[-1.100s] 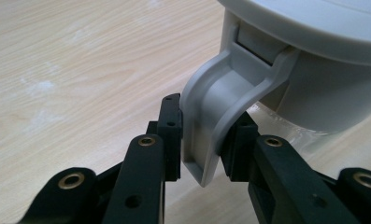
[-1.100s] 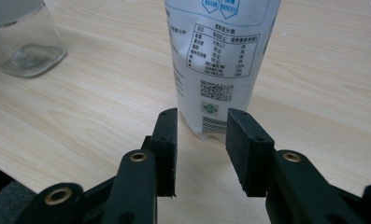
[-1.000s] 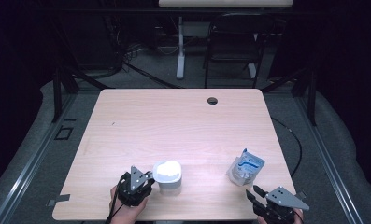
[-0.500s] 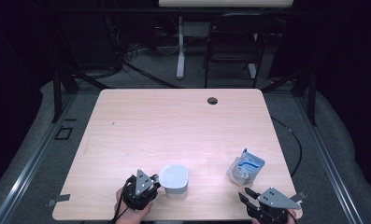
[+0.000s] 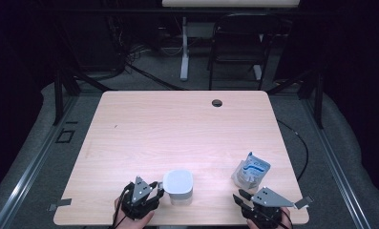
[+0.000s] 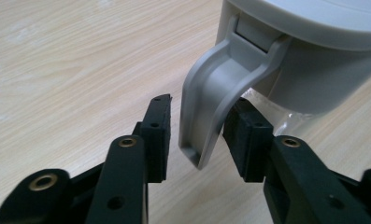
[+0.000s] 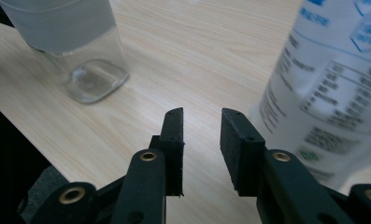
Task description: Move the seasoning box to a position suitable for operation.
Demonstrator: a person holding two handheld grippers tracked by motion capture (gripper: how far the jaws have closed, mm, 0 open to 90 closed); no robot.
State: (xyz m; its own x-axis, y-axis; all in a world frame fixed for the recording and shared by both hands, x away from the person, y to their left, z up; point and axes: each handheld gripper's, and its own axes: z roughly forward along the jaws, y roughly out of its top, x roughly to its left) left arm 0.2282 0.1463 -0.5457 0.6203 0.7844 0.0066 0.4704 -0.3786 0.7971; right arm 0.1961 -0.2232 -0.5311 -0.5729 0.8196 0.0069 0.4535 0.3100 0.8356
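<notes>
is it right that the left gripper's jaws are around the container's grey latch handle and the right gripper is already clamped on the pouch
Not quite. The left gripper does have its jaws around the grey latch handle of the container. But the right gripper view shows the right gripper open, with nothing between its jaws; the pouch stands just beside it, ungripped.

Wooden table [image 5: 177,129] — container [image 5: 178,187], pouch [image 5: 250,171]

On the counter [image 5: 177,129], the left gripper [image 5: 154,192] sits just beside a grey-lidded container [image 5: 178,182], the right gripper [image 5: 243,197] near a pouch [image 5: 251,169].
</notes>
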